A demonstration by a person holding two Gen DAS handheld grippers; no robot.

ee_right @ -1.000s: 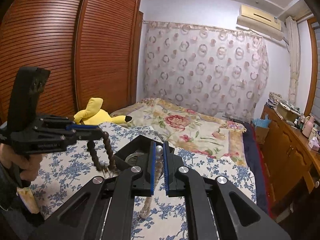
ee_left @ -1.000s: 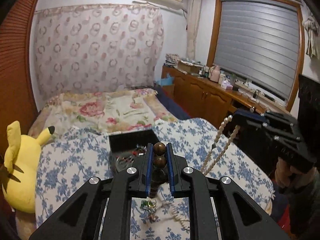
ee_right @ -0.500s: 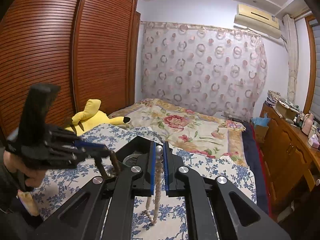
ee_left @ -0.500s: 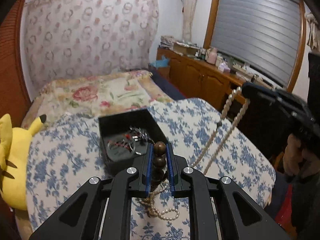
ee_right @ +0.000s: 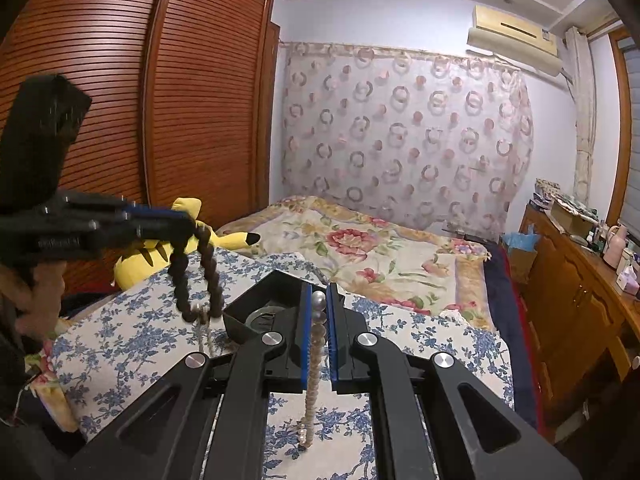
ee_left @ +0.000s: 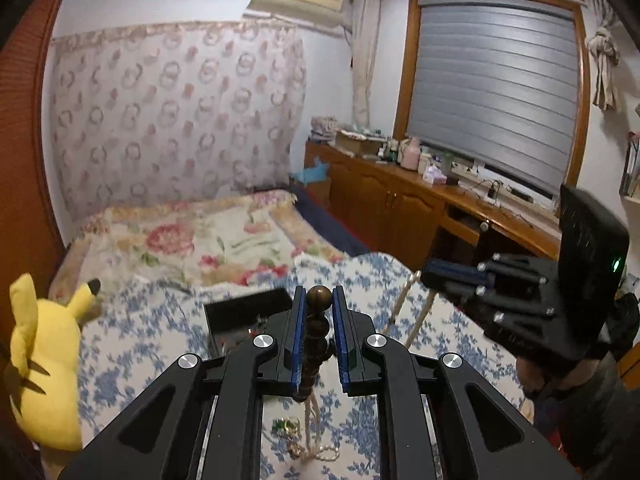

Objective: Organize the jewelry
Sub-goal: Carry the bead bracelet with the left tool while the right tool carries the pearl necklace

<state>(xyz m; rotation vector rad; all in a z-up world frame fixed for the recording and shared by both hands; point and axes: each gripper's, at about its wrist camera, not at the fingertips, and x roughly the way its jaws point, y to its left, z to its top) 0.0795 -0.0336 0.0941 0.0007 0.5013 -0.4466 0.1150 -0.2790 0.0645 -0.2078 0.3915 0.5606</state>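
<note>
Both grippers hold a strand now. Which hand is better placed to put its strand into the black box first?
Probably the left. Its gripper holds the short brown bead bracelet, hanging free beside the black box. The right gripper's long pearl necklace trails down to the tablecloth.

The shallow black rectangular jewelry box (ee_left: 248, 312) sits mostly hidden behind the black gripper fingers (ee_left: 298, 336), its contents blurred. The yellow plush toy (ee_left: 44, 360) is cut off at the left edge.

Each black tool (ee_left: 319, 308) has blue pads (ee_left: 298, 336) and silver screws (ee_left: 263, 341).
</note>
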